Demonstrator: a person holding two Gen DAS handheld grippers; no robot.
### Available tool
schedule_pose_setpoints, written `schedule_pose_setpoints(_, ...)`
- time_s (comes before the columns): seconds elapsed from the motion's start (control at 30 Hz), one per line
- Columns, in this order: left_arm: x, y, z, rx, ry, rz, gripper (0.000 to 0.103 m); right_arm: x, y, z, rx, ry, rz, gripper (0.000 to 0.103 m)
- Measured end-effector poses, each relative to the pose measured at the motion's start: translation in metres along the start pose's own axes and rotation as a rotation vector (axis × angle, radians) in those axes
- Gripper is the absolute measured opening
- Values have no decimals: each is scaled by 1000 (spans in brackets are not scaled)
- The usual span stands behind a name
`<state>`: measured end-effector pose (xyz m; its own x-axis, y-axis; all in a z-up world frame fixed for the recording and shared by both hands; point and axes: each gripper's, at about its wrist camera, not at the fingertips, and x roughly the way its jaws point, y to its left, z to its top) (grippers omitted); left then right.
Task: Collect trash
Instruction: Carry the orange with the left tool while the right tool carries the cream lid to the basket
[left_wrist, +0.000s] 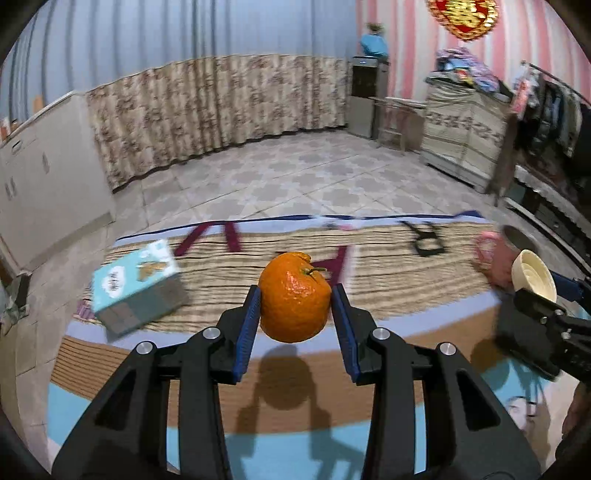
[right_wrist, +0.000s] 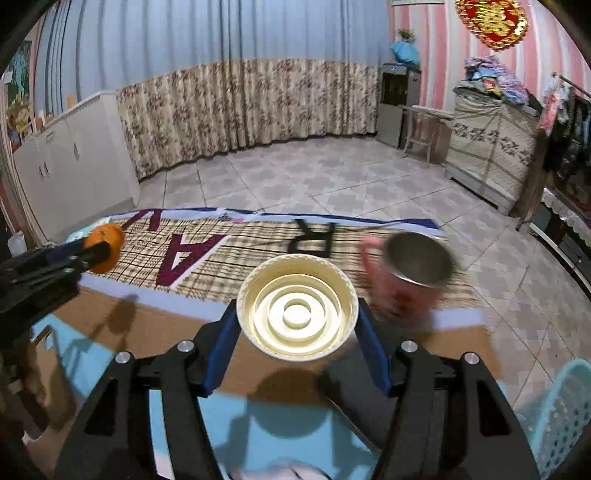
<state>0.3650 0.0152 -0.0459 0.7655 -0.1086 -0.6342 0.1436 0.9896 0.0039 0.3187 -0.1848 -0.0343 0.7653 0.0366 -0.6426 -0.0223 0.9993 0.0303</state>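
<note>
My left gripper (left_wrist: 295, 295) is shut on an orange tangerine (left_wrist: 293, 297) and holds it above the table; its shadow falls on the cloth below. The tangerine also shows in the right wrist view (right_wrist: 105, 247) at the far left. My right gripper (right_wrist: 297, 314) is shut on a cream plastic lid (right_wrist: 297, 312), hollow side toward the camera, held above the table. In the left wrist view the lid (left_wrist: 533, 275) and the right gripper (left_wrist: 532, 295) are at the right edge.
A light-blue box (left_wrist: 136, 284) lies on the patterned tablecloth (left_wrist: 221, 288) at the left. A pink mug with a metal inside (right_wrist: 410, 273) stands to the right of the lid. A turquoise mesh basket (right_wrist: 557, 417) is at the lower right, beside the table.
</note>
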Motion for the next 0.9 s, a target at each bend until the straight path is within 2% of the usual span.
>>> schedule_pose_setpoints(0.17, -35, -59, -4, 27, -31, -104, 38, -67, -59, -24, 20, -35, -90, 61)
schedule_pose_setpoints(0.4, -67, -155, -14, 98, -50, -242, 38, -140, -155, -61, 118, -28, -243, 61)
schedule_pose_setpoints(0.67, -86, -246, -27, 193, -39, -342, 38, -178, -240, -90, 227, -14, -345, 61)
schedule_pose_setpoints(0.9, -92, -300, -34, 230, -20, -402, 38, -192, -283, -112, 275, -17, -378, 61)
